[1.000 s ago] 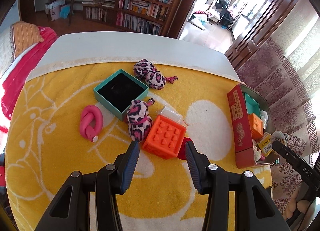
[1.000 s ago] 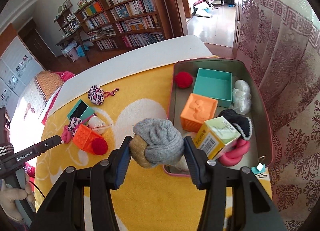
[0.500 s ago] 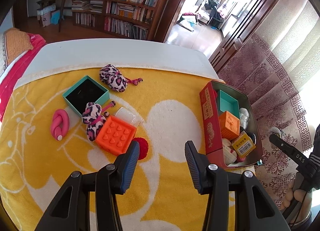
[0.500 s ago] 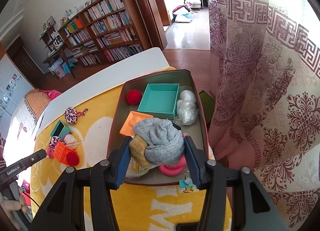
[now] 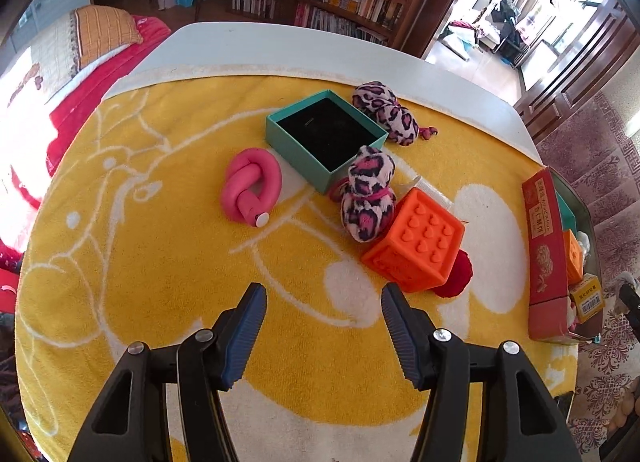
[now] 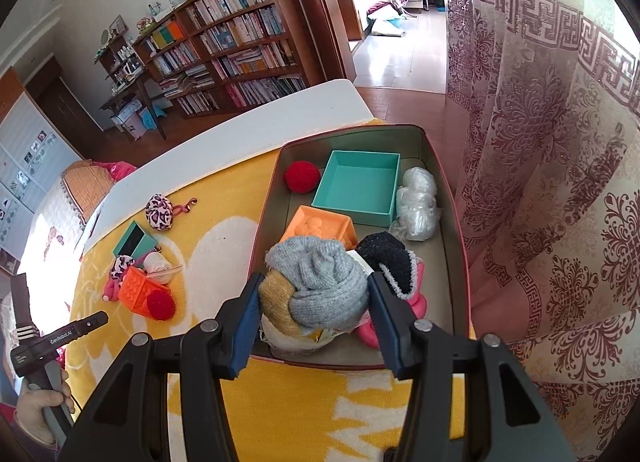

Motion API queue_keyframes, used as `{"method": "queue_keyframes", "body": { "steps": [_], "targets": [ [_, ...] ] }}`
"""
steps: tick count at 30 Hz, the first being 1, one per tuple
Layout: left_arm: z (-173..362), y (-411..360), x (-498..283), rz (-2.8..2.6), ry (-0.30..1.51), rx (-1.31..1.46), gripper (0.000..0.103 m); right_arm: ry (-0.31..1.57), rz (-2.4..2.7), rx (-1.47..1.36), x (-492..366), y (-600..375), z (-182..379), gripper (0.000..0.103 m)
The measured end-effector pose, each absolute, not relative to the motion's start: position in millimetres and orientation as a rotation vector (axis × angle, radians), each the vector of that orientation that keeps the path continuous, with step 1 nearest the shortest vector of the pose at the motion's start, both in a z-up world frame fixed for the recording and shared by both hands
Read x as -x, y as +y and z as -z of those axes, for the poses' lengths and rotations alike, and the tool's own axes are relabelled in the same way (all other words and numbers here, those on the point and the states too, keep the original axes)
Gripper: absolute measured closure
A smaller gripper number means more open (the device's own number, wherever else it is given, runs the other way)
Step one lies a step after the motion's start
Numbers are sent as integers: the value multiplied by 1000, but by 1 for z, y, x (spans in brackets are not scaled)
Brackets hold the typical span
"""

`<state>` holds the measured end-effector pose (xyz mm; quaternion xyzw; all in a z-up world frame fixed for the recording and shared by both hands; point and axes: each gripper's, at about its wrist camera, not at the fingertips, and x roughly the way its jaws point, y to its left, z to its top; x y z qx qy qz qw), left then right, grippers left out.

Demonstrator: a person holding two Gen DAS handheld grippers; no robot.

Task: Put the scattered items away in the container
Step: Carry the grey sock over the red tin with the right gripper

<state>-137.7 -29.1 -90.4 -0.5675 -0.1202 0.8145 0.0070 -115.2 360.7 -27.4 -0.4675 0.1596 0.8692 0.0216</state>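
Listing left to right: left claw [image 5: 322, 304] opening over bare yellow cloth with nothing between its jaws, orange block [image 5: 416, 244] just ahead and rightward near the surface's middle, right claw [image 6: 312, 302] clamped on a grey sock bundle [image 6: 320, 282] above the container [image 6: 448, 198] at the surface's right edge.
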Motion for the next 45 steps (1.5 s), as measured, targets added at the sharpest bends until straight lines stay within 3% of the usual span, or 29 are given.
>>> {"method": "queue_keyframes", "body": {
  "steps": [8, 11, 26, 28, 29, 30, 32, 45],
  "targets": [
    [101, -61, 145, -2585, -398, 1762, 42, 476, -2673, 1469, 119, 339, 29, 47],
    [104, -79, 159, -2622, -408, 1754, 26, 479, -2661, 1478, 121, 330, 30, 47],
    [147, -90, 222, -2559, -341, 1794, 26, 436, -2616, 1506, 121, 291, 31, 47],
    [148, -84, 222, -2566, -260, 1797, 31, 435, -2614, 1514, 121, 288, 33, 47],
    [147, -82, 221, -2574, -237, 1797, 41, 436, -2615, 1517, 121, 287, 33, 47],
    [146, -83, 220, -2571, -241, 1796, 49, 437, -2617, 1520, 121, 286, 34, 47],
    [143, -85, 217, -2565, -287, 1798, 54, 438, -2626, 1521, 122, 285, 34, 47],
    [54, -38, 182, -2733, -134, 1547, 54, 454, -2727, 1517, 128, 293, 28, 47]
  ]
}}
